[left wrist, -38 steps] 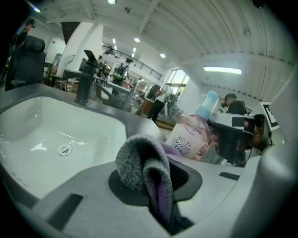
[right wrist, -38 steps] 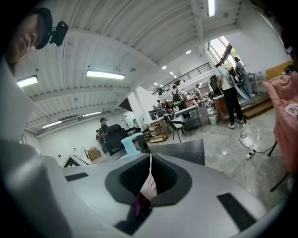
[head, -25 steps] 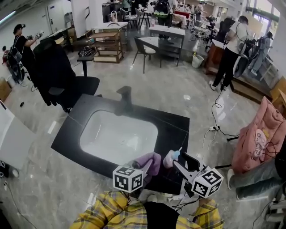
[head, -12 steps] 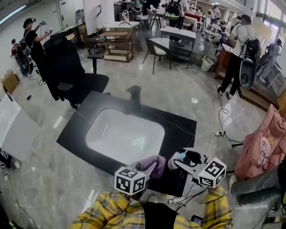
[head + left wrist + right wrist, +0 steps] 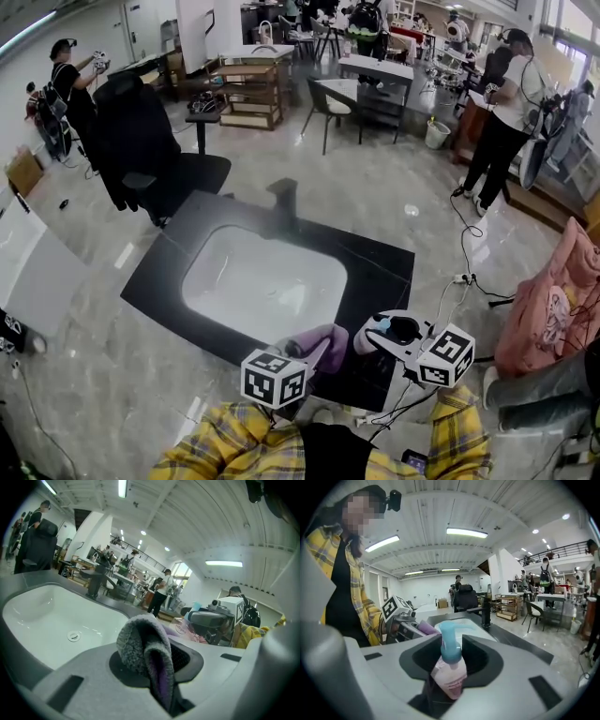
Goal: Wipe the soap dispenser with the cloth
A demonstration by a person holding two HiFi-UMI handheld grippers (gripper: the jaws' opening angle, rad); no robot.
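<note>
A pink soap dispenser point(image 5: 451, 673) with a blue pump point(image 5: 450, 642) stands between the jaws of my right gripper point(image 5: 450, 679), which is shut on its body; those jaws have just been closing around it. In the head view the soap dispenser point(image 5: 364, 336) is held over the black counter's near right corner by the right gripper point(image 5: 377, 336). My left gripper point(image 5: 313, 352) is shut on a folded purple and grey cloth point(image 5: 143, 645). That cloth point(image 5: 319, 342) sits just left of the dispenser; I cannot tell whether they touch.
A white sink basin point(image 5: 202, 272) is set in the black counter point(image 5: 380, 272), with a dark faucet point(image 5: 284, 195) at its far edge. A black office chair point(image 5: 141, 141) stands beyond the counter's left corner. Cables point(image 5: 459, 272) lie on the floor to the right. People stand in the background.
The right gripper has rolled and shifted slightly with the dispenser, its marker cube now turned more upright. The left gripper and cloth have stayed in place.
</note>
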